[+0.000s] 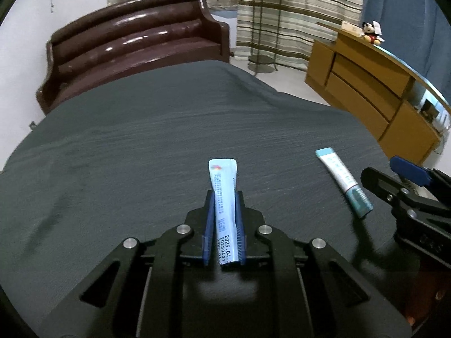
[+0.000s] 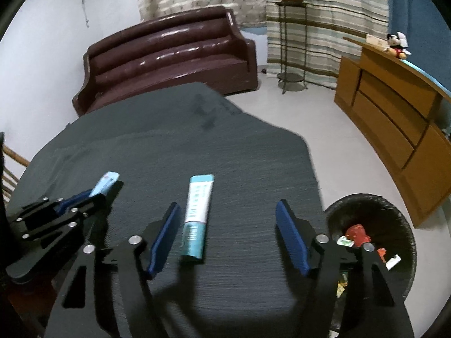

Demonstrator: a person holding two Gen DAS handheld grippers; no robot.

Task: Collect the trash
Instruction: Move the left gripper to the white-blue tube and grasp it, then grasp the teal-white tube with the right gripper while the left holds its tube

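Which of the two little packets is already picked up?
The pale blue sachet with dates printed on it: the left tongs are shut on it. The teal-ended tube lies loose on the dark table.

Table under dark grey cloth (image 2: 174, 146), teal-and-white tube (image 2: 197, 217) lying flat on it

Living room: sofa (image 2: 169, 56), curtains (image 2: 324, 14)
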